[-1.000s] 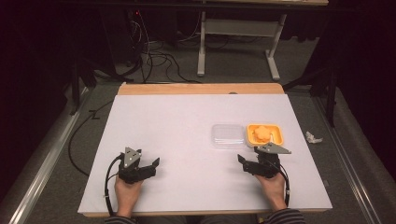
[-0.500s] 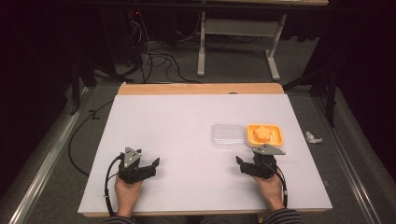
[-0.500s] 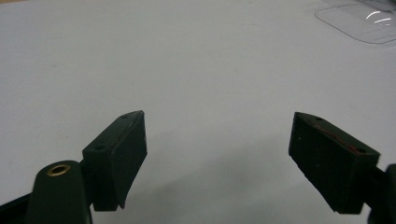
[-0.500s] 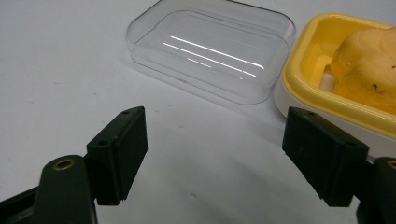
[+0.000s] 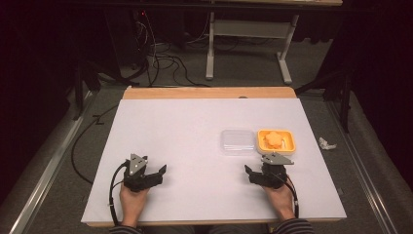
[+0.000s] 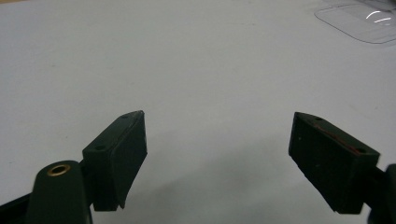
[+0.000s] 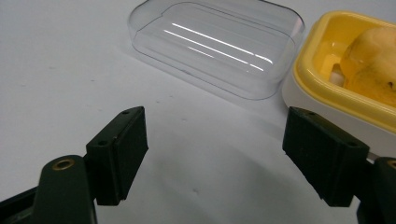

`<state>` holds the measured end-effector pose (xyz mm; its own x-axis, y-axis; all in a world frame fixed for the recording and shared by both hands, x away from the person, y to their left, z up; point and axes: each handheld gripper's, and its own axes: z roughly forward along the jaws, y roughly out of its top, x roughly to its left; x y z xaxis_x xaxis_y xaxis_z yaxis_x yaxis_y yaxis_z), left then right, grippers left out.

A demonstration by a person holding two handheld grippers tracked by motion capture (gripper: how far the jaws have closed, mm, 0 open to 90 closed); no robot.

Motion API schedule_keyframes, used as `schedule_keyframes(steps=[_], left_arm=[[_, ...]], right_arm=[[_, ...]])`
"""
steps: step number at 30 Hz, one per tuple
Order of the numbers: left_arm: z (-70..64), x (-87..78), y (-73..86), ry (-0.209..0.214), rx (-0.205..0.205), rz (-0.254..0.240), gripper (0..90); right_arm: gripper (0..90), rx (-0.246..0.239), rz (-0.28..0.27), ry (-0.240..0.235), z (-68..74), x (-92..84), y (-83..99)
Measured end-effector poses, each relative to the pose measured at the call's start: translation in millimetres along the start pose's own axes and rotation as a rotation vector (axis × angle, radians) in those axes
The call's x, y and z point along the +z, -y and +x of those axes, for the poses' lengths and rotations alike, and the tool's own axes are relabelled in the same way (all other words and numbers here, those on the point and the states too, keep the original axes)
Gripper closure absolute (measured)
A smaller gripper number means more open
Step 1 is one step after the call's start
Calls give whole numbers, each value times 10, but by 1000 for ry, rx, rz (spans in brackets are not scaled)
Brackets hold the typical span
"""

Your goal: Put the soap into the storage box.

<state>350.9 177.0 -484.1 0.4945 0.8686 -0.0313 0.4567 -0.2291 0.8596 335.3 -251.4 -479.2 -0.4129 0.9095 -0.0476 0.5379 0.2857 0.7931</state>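
A clear plastic lid lies on the white table, and a yellow-rimmed box stands right beside it with an orange-yellow piece of food inside. My right gripper rests just in front of the box, a hand holding it. In the right gripper view it is open over bare table, with the lid and box a short way ahead. My left gripper sits at the front left, apart from both. It is open with nothing between its jaws.
The table's far edge is a wooden strip. A crumpled white scrap lies on the floor to the right of the table. Cables and a desk frame are on the floor beyond. The lid's corner shows far off in the left gripper view.
My right gripper has shifted slightly left and toward the table's front edge. The left gripper, lid and box have stayed where they were.
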Motion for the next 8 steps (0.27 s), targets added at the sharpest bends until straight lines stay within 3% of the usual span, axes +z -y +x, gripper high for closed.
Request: schedule_keyframes(steps=[8], left_arm=[[1,0,0,2,1,1,198]], right_arm=[[226,6,-5,-15,-13,-2,4]])
